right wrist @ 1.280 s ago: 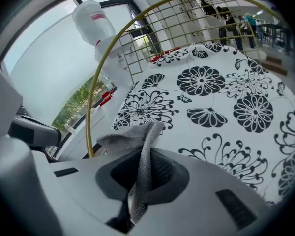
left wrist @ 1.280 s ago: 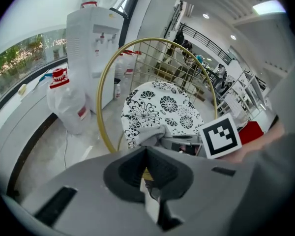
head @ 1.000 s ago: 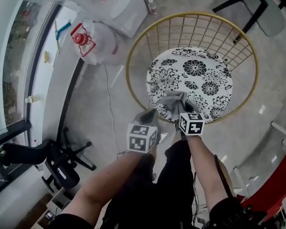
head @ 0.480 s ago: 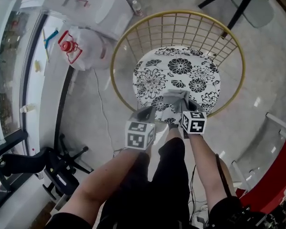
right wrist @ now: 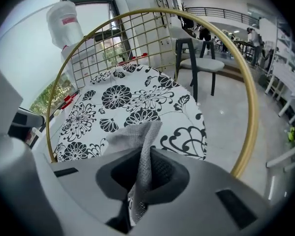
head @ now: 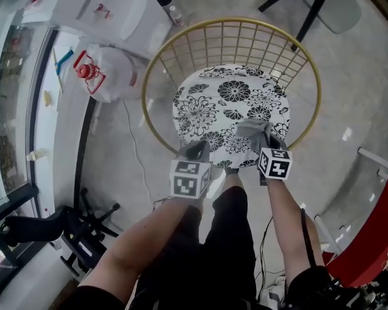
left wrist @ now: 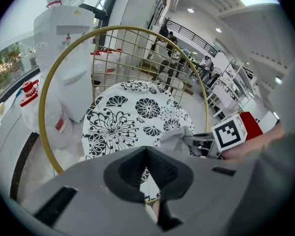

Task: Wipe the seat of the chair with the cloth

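— What is your right gripper (head: pixel 261 142) holding?
— It's clamped on the grey cloth (right wrist: pixel 136 135), which is pressed onto the floral seat (head: pixel 225 101) near its front right edge.
— And your left gripper (left wrist: pixel 146 170)?
— It hovers at the seat's near edge. The jaws look closed and empty.

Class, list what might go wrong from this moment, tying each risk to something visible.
The right gripper pinches only a narrow fold of the cloth; it may pull free under drag.
The cloth lies at the near right edge of the seat, beside the gold wire frame; a stroke may snag there.
The left gripper is shut on nothing, so nothing steadies the seat.
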A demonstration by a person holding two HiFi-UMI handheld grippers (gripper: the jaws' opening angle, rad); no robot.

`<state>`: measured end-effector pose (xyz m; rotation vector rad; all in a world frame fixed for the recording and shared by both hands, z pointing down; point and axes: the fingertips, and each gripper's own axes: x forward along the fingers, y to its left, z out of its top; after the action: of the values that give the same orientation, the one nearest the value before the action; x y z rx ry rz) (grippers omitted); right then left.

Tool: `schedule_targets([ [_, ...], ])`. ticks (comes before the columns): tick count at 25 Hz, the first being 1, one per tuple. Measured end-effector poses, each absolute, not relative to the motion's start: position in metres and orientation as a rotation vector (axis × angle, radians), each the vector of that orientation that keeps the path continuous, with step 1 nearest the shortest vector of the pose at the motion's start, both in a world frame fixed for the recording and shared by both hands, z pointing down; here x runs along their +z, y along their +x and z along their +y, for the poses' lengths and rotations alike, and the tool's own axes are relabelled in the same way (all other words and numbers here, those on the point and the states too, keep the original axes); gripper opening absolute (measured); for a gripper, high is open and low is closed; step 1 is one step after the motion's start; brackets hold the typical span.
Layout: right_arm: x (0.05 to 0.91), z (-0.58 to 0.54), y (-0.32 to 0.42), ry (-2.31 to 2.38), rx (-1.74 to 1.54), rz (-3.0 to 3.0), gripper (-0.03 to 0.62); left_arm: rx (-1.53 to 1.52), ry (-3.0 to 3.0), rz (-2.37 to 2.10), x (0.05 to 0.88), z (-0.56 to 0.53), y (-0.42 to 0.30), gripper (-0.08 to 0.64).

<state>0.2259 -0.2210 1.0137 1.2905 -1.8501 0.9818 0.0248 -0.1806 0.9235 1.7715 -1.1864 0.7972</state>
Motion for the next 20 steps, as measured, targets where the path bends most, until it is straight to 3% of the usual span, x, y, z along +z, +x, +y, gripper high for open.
schedule_targets([
  [14,0.941,-0.220,0.312,1.382,0.849,-1.789,0.026,0.778,1.829,-1.161,0.872,-0.185,0.065,0.006],
  [20,0.867,-0.211,0.237,1.295,0.763,-1.960,0.026,0.708,1.808,-1.201,0.830,-0.172,0.022,0.006],
])
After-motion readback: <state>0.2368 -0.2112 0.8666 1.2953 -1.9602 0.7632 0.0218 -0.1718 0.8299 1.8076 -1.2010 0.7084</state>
